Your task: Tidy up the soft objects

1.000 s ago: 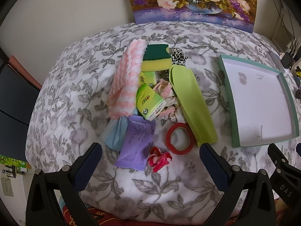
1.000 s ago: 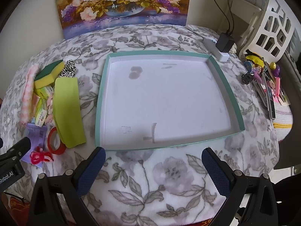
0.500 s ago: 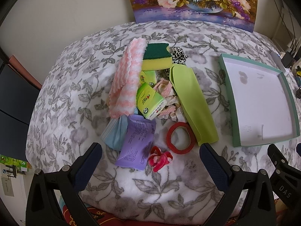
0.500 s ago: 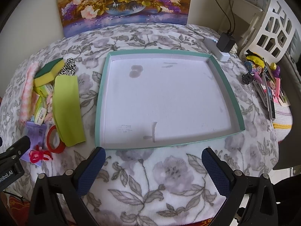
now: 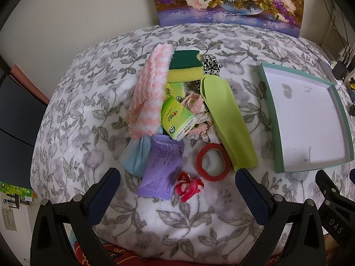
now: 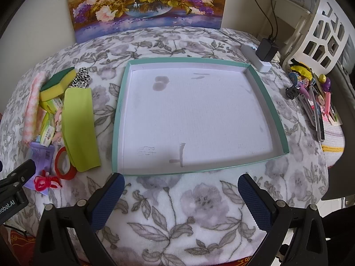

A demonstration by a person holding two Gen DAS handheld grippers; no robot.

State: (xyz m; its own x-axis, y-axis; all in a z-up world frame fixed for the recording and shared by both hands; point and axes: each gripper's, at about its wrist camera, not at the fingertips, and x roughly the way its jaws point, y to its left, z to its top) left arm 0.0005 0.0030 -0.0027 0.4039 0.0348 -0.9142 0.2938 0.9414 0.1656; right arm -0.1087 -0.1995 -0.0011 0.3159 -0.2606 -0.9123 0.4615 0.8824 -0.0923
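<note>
My right tongs have crept slightly toward the teal tray — it holds nothing. Both tongs gape open, my left tongs above the red scrunchie.

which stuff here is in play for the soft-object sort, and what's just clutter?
In play:
pink striped cloth
sponge
leopard scrunchie
green tissue packs
lime cloth
blue face mask
purple packet
red band
red hair tie
teal tray

Clutter:
flower painting
power strip with charger
pile of clips and toys
</note>
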